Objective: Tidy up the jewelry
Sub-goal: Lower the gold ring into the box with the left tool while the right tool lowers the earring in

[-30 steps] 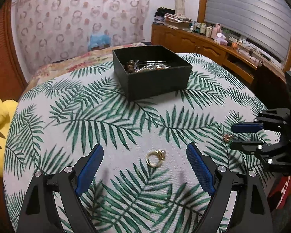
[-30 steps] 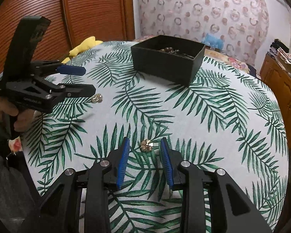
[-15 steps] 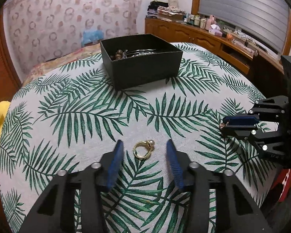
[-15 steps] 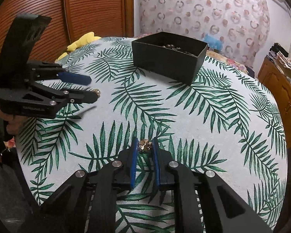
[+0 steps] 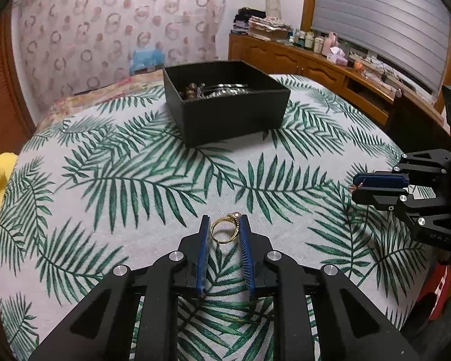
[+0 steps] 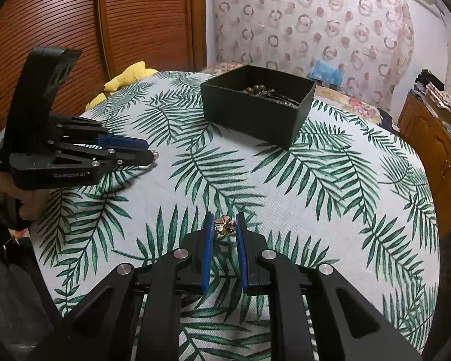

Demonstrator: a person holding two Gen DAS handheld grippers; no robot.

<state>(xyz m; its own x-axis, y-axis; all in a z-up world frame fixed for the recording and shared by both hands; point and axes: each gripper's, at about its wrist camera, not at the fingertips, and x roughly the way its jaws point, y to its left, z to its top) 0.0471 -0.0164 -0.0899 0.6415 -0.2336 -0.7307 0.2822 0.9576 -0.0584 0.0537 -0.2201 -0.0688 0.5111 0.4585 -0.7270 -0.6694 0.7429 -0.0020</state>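
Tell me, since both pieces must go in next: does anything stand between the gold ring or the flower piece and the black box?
Nothing visible does. Only bare leaf-print cloth lies between the gold ring, the flower piece and the open-topped black box.

Your work surface is a round table (image 5: 330, 240) covered by a pale cloth printed with green palm fronds. A black open box (image 5: 225, 117) stands on it toward the far side, with beads and bangles inside. Nearer you, a gold ring (image 5: 224, 231) with a small pearl rests on the cloth, and well apart from it, on your right, lies a small gold flower-shaped piece (image 6: 224, 225), also down on the cloth.
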